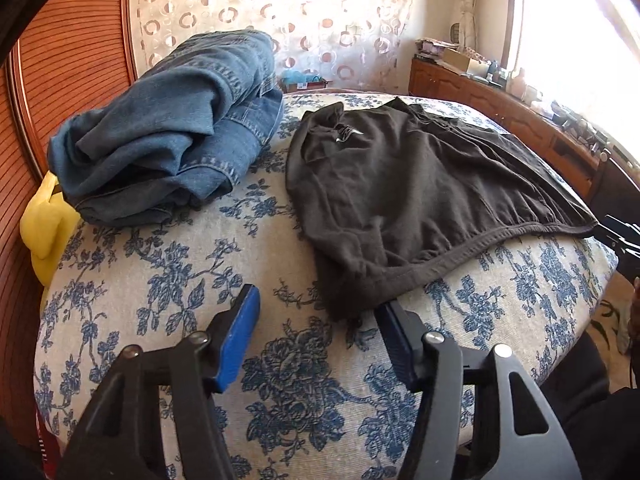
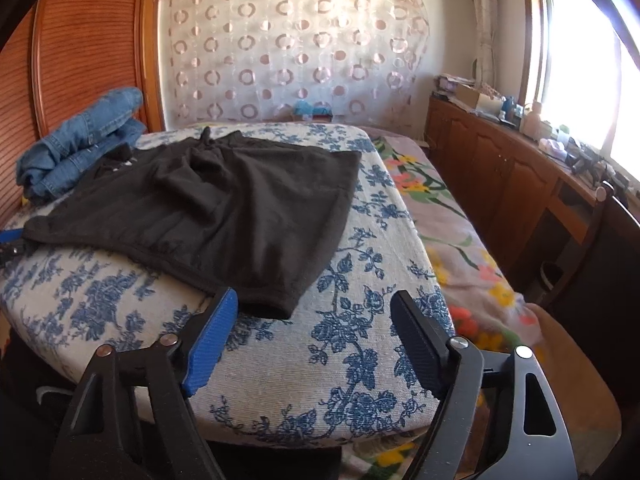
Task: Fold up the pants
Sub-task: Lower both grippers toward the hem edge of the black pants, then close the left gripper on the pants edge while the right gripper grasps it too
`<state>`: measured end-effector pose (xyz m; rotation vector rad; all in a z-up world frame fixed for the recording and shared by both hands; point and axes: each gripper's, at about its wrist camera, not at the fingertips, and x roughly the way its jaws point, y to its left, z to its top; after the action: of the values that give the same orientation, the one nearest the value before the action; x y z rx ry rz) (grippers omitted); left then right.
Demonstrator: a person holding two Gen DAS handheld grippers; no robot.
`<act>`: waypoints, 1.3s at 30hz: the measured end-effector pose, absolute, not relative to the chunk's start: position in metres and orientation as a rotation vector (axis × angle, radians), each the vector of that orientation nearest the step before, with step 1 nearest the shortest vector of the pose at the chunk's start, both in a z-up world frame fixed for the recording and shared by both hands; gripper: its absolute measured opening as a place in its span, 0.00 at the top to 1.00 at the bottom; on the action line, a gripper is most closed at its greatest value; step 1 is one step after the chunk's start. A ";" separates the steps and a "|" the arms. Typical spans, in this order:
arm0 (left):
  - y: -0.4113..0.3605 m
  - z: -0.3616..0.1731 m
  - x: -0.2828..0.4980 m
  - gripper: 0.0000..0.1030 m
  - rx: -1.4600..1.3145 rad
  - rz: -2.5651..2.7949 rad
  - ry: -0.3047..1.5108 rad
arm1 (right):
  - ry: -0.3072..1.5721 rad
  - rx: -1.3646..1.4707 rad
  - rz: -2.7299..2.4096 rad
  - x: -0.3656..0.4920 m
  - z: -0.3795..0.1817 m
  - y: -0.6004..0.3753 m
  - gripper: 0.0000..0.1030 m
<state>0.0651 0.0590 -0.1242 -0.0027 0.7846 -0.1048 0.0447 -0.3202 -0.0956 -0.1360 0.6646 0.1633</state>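
Note:
Black pants (image 1: 420, 192) lie folded on a blue-flowered cushion (image 1: 260, 380); they also show in the right wrist view (image 2: 224, 208). My left gripper (image 1: 320, 312) is open and empty, its fingers just short of the pants' near left corner. My right gripper (image 2: 316, 312) is open and empty at the pants' near right corner, its blue finger (image 2: 212, 336) beside the hem. The left gripper's tip (image 2: 12, 240) shows at the pants' left edge in the right wrist view.
A pile of blue jeans (image 1: 168, 136) sits at the cushion's far left, also in the right wrist view (image 2: 76, 140). A yellow object (image 1: 44, 224) is beside it. A wooden wardrobe (image 1: 72, 60) stands left, a cluttered wooden sideboard (image 2: 520, 176) right, a flowered bedcover (image 2: 452, 232) beyond.

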 end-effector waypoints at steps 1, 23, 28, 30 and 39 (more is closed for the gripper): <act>0.059 -0.124 0.066 0.50 -0.003 -0.106 0.784 | 0.670 -0.139 0.161 0.045 -0.097 -0.321 0.27; 0.055 -0.126 0.082 0.54 0.000 -0.096 0.780 | 0.718 -0.153 0.154 0.053 -0.104 -0.323 0.46; 0.053 -0.127 0.080 0.63 0.001 -0.114 0.780 | 0.717 -0.143 0.190 0.055 -0.103 -0.315 0.72; 0.052 -0.126 0.079 0.76 0.002 -0.122 0.778 | 0.716 -0.141 0.210 0.056 -0.103 -0.314 0.91; 0.044 -0.110 0.059 0.98 0.003 -0.167 0.740 | 0.698 -0.111 0.255 0.053 -0.088 -0.320 0.98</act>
<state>0.0588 0.0439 -0.1102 0.0032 0.7400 -0.1670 0.0526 -0.3202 -0.0879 -0.1111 0.6980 0.2552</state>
